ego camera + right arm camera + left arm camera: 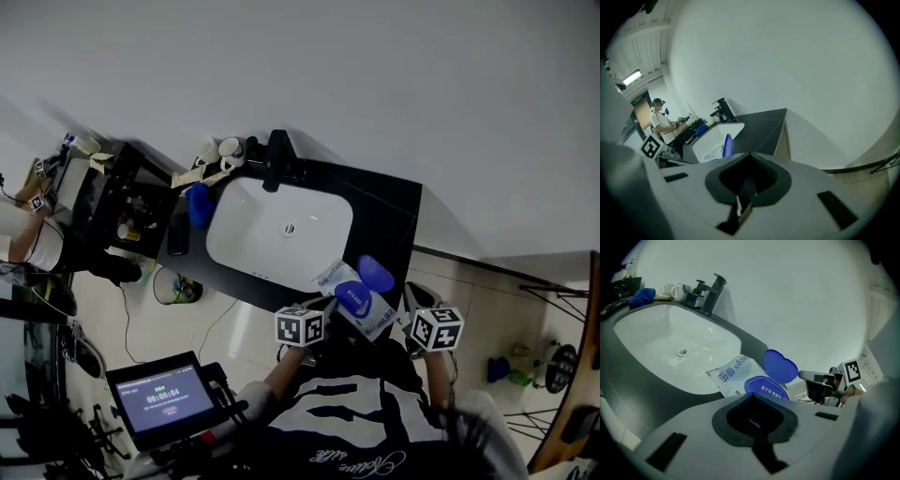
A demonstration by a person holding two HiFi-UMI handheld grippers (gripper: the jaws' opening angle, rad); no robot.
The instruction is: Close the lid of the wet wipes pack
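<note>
The wet wipes pack [349, 298], white with blue print, lies at the near edge of the black counter [389, 220], beside the white basin [272, 230]. Its blue lid [376, 274] stands open, hinged up behind the blue lid base [766, 389]. In the left gripper view the pack [733, 373] and the raised lid [780, 365] sit just past my left gripper [757, 423], whose jaws are shut; the pack's near end is hidden under its body. My right gripper [745, 187] is shut too, to the right of the pack and apart from it; there the lid [727, 145] shows edge-on.
A black faucet [277, 159] stands behind the basin, with white cups [220, 152] and a blue cloth [198, 204] at its left. A cluttered table [112, 202] lies further left, where a person [661, 119] stands. A tablet screen [161, 398] sits low at left.
</note>
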